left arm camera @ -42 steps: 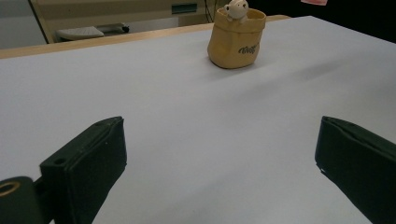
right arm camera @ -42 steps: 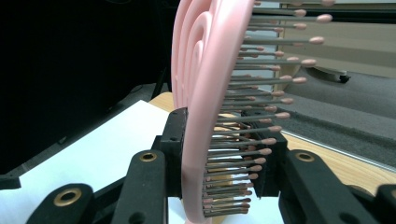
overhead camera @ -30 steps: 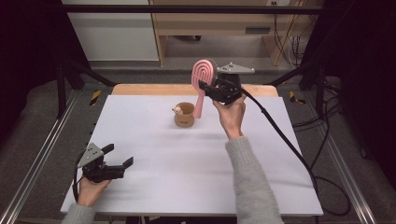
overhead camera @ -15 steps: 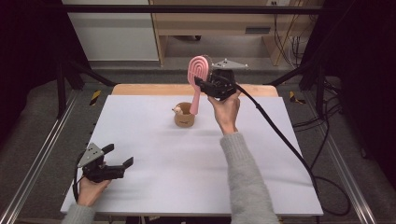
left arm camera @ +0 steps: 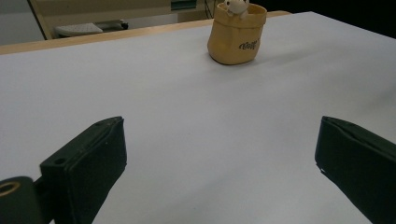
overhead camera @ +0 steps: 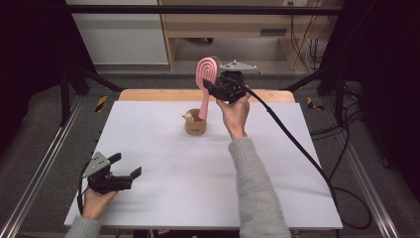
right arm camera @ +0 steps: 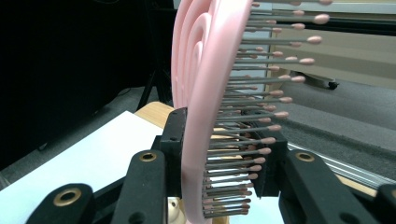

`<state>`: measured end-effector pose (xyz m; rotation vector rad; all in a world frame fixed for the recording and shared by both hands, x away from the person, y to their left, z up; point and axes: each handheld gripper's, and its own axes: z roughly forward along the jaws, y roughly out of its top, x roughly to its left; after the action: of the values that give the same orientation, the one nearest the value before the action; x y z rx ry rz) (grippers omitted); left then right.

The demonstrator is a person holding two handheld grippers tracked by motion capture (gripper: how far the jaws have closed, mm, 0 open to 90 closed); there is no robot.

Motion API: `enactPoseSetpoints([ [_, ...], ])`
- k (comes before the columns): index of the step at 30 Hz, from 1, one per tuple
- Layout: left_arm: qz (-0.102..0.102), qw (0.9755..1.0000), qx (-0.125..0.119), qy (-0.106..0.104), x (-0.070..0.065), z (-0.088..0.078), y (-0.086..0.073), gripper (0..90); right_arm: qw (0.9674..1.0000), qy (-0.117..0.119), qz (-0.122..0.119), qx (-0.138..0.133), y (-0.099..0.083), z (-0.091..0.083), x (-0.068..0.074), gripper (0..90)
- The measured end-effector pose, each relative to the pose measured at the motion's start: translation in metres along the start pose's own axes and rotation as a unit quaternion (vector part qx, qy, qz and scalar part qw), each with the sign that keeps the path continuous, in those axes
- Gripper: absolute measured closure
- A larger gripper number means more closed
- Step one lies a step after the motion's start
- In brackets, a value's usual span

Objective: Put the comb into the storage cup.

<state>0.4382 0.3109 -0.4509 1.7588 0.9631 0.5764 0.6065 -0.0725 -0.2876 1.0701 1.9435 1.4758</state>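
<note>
Hairbrush: pink hairbrush (overhead camera: 205,79) stands upright above the tan pouch (overhead camera: 196,124), its handle end down at the pouch's mouth, its head (right arm camera: 210,70) high above it.
Right gripper: right gripper (overhead camera: 214,88) is clamped on the brush just below the head, one jaw on the flat back, the other against the bristles (right arm camera: 261,112).
Left gripper: left gripper (overhead camera: 130,168) rests on the white table (overhead camera: 163,188), well apart from the pouch on the near left, jaws spread wide with nothing between them.
Pouch: upright toward the table's far side, a small pale figure (left arm camera: 236,5) peeking from its top.
</note>
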Motion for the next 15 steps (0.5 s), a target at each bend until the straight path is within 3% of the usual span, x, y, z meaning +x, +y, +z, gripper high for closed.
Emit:
enactPoseSetpoints([
  [15,-0.002,1.0000,0.000,0.000,0.001,0.000,0.000,2.0,1.0000,-0.004,0.008,0.004,-0.002,0.017,-0.002,64.1],
])
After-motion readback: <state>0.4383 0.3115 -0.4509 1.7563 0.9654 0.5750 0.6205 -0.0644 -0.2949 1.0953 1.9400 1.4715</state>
